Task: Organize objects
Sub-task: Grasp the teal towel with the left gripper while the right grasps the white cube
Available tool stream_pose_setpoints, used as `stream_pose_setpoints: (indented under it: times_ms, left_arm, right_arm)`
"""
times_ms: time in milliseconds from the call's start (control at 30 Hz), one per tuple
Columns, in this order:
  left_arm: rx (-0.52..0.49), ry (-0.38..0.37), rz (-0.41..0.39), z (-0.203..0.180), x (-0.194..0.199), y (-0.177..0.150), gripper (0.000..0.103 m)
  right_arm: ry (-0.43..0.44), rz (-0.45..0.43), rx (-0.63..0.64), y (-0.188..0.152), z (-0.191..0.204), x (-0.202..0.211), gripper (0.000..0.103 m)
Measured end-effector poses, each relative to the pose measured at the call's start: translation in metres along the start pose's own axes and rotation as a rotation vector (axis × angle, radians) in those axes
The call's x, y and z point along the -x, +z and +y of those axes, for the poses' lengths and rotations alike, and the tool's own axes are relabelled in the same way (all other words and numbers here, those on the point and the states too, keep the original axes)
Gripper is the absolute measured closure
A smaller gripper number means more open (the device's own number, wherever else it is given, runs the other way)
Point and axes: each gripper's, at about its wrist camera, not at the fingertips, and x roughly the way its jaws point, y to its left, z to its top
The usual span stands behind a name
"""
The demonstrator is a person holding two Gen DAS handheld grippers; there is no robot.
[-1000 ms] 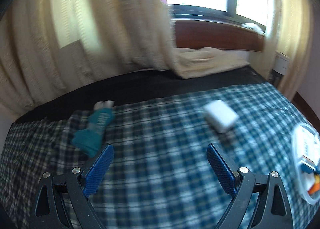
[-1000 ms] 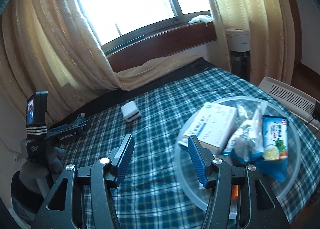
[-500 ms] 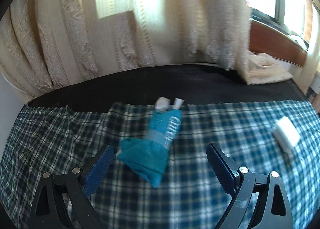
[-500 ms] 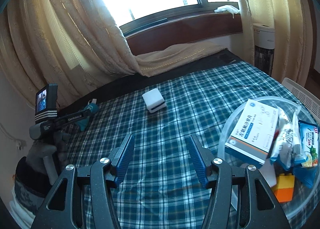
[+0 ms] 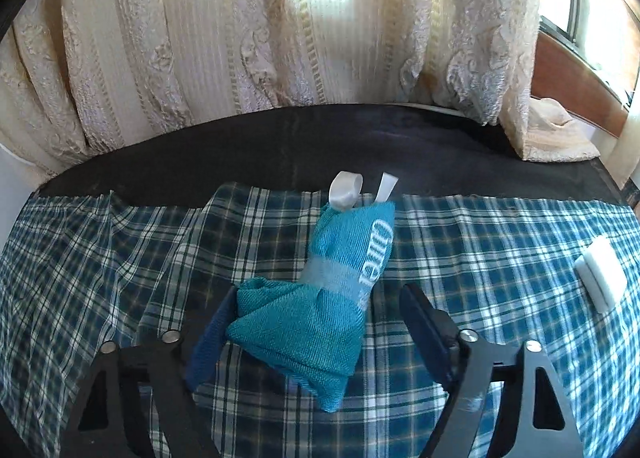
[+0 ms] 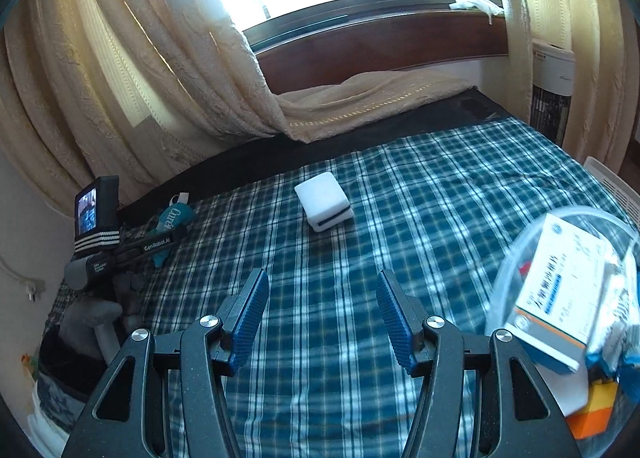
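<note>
Cloth (image 5: 316,310) sits near plaid sheet's (image 5: 480,258) far edge, btwn left gripper (image 5: 316,322) jaws, which just narrowed w/o pinching. Reads "Care". Right gripper (image 6: 320,318) spread over bare plaid; "GenRobot.AI" on left one.

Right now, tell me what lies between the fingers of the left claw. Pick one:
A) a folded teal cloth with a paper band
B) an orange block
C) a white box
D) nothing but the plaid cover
A: in the left wrist view the folded teal cloth sits between the fingers of the left claw, whose jaws have just been closing around it; the white box lies well off to the right.
</note>
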Motion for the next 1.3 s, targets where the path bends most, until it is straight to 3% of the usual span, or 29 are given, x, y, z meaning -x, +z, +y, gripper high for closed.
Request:
stream_pose_setpoints:
  times_ms: [100, 300, 800, 1033, 1300]
  left_arm:
    - [0.026, -0.016, 0.012, 0.007, -0.004, 0.001, 0.04]
    - [0.033, -0.04, 0.006, 0.015, -0.003, 0.006, 0.046]
    - [-0.008, -0.078, -0.068, 0.001, 0.033, 0.009, 0.046]
    - [-0.017, -0.084, -0.071, -0.004, 0.04, 0.006, 0.046]
    - [-0.03, -0.094, -0.078, -0.009, 0.044, 0.005, 0.046]
  right_arm:
    - [-0.008, 0.011, 0.0, 0.004, 0.004, -0.016, 0.046]
    - [-0.029, 0.038, -0.007, 0.01, 0.01, -0.048, 0.046]
    - [-0.097, 0.042, 0.053, 0.043, 0.017, -0.119, 0.045]
    - [-0.157, 0.04, 0.092, 0.046, 0.015, -0.133, 0.034]
    - [-0.184, 0.042, 0.096, 0.05, 0.008, -0.137, 0.033]
